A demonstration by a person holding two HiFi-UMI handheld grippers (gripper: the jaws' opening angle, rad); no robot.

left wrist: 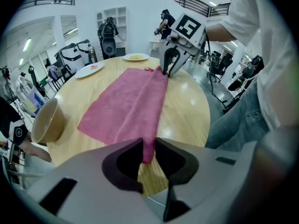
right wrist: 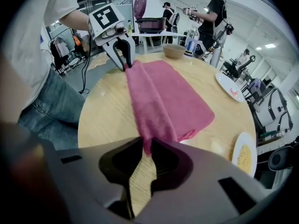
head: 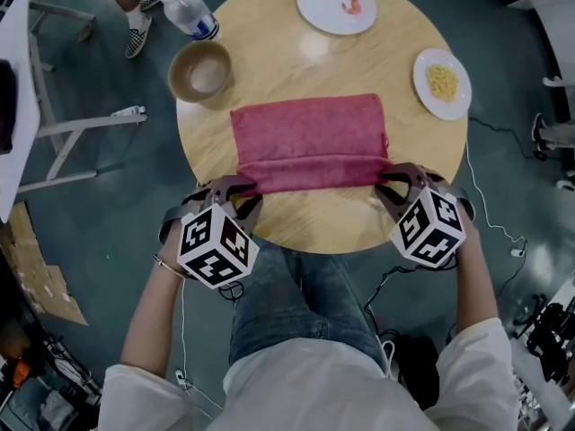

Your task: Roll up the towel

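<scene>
**Both tools pinch the towel's near fold, one at each end**

We sit at a round wooden worktop [head: 305,61] and look steeply down on it. A red towel [head: 310,128] lies across its middle, long side running left to right. The strip nearest us is turned over into a thick fold, just short of the worktop's near edge.

Our left tool [left wrist: 148,147] is clenched on the left end of that fold, with the cloth pinched between its dark pads. Our right tool [right wrist: 145,146] grasps the right end the same way. Both point steeply down. We judge that holding both ends keeps the fold straight, so it can be turned over evenly toward the far edge.

The rest of the towel stretches away from the tools, flat on the wood. A bowl [head: 200,72] sits just beside the towel's far left corner, with a water bottle [head: 187,10] beyond it. One plate [head: 337,4] rests at the far edge. Another plate [head: 442,83] is at the right edge.
</scene>
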